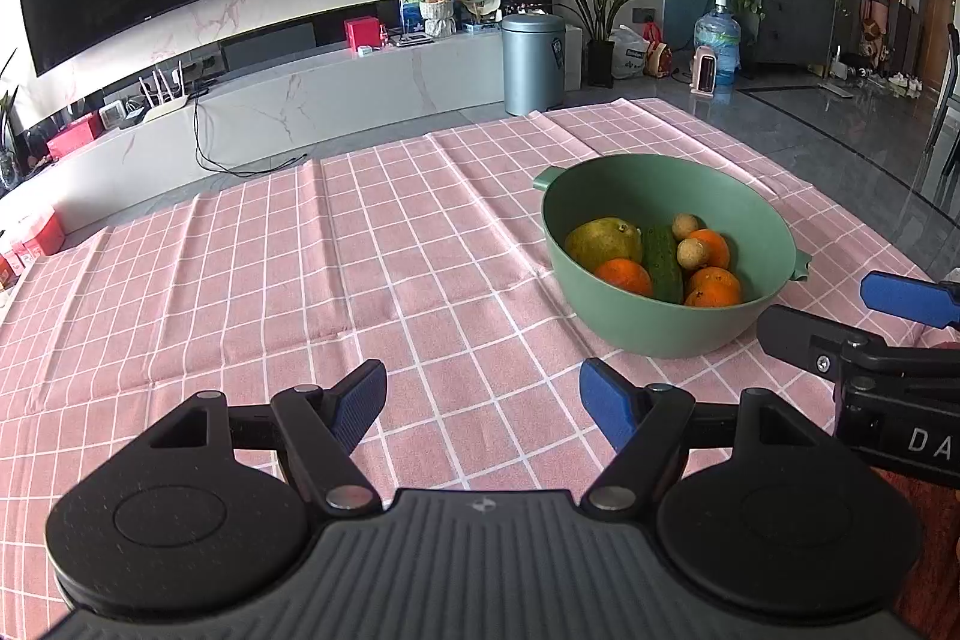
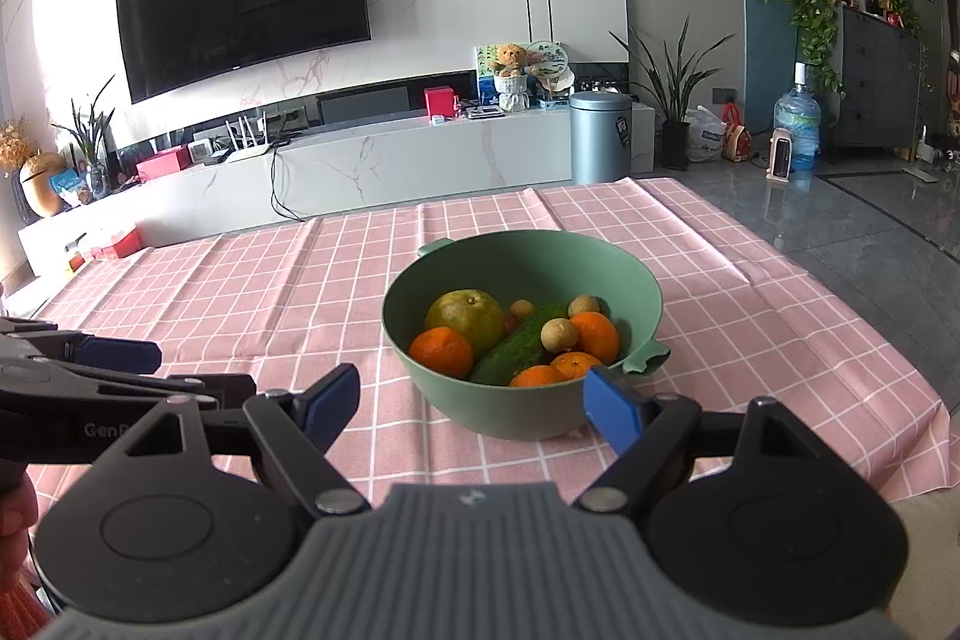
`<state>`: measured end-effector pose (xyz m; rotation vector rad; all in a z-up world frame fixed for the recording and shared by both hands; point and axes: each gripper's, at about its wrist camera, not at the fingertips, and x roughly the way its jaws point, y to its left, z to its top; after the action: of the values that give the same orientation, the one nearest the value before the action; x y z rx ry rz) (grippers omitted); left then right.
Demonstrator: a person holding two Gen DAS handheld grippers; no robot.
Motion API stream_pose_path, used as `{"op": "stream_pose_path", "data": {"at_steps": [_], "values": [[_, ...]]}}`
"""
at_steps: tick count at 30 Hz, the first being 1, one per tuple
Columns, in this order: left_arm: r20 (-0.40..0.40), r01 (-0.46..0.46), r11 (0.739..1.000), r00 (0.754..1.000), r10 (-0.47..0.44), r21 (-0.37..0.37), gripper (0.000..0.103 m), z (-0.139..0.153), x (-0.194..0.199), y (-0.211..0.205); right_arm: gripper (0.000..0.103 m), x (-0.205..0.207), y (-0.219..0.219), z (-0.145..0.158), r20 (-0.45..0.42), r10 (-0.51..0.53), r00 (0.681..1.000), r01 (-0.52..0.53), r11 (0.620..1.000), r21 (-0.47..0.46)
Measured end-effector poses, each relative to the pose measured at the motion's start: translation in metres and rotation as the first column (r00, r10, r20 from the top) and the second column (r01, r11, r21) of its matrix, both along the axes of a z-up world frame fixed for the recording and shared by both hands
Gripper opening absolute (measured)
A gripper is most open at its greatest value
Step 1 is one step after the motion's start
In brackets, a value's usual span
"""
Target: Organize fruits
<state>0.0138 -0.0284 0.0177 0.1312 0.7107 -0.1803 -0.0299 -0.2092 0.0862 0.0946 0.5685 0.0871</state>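
Only the right view shows a third longan (image 2: 521,308) (both hand-held grippers spread, holding nothing).

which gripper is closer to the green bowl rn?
Right. The right gripper is open just in front of the green bowl, roughly centered on it. The left gripper, also open, sits farther back, with the bowl off to its right.

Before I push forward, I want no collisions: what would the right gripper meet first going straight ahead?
Probably the green bowl: its near wall sits directly ahead of the open right gripper, though depth is unclear.
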Motion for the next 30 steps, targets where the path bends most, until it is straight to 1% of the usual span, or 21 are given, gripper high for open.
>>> {"op": "stream_pose_path", "data": {"at_steps": [20, 30], "values": [[-0.004, -0.001, 1.000, 1.000, 0.001, 0.001, 0.086, 0.0008, 0.0001, 0.0004, 0.078, -0.0005, 0.0003, -0.0002, 0.001, 0.001, 1.000, -0.001, 1.000, -0.001], [-0.011, -0.005, 1.000, 1.000, 0.005, 0.001, 0.086, -0.0038, -0.0023, 0.0013, 0.078, -0.0012, 0.0004, 0.0009, 0.003, 0.002, 1.000, -0.002, 1.000, -0.004]]}}
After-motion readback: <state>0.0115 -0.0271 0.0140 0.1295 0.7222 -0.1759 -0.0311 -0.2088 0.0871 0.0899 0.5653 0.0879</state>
